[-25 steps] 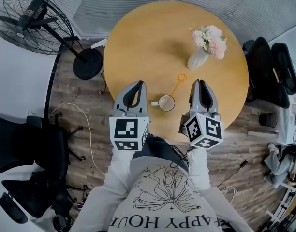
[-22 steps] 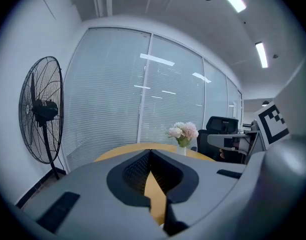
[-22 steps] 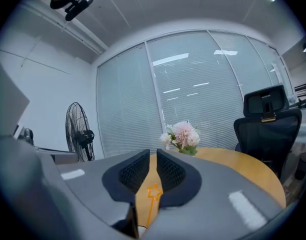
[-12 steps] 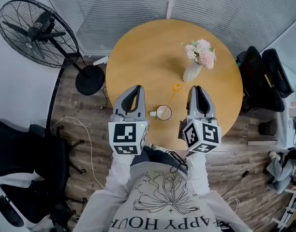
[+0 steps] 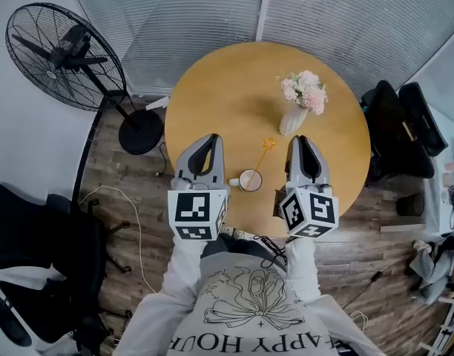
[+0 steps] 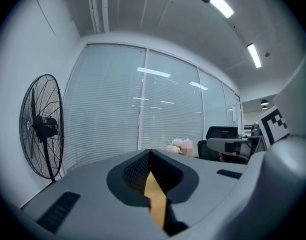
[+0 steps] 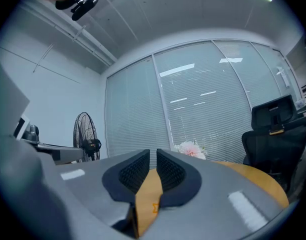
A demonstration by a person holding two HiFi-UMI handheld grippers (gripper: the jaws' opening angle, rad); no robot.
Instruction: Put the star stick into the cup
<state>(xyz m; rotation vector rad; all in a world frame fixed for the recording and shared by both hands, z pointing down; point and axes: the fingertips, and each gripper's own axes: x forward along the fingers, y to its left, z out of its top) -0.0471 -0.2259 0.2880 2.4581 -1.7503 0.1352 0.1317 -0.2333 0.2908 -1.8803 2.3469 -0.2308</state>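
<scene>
A white cup (image 5: 250, 179) stands near the front edge of the round wooden table (image 5: 219, 95), its handle to the left. The yellow star stick (image 5: 262, 153) lies flat just behind the cup, star end away from me. My left gripper (image 5: 211, 137) hovers left of the cup; in the left gripper view its tips (image 6: 150, 152) meet, with nothing held. My right gripper (image 5: 303, 139) hovers right of the stick. In the right gripper view its jaws (image 7: 156, 152) stand a narrow gap apart and empty, and the star (image 7: 154, 208) shows low in the gap.
A vase of pink flowers (image 5: 299, 101) stands behind the stick. A standing fan (image 5: 67, 56) is on the floor at left. Black office chairs (image 5: 405, 124) crowd the table's right side, and another chair (image 5: 27, 236) sits at lower left. Cables (image 5: 130, 199) lie on the wood floor.
The head view has shifted, so the table sits lower and looks smaller. Both grippers still flank the cup, tips slightly farther beyond it. The cup and stick lie as before.
</scene>
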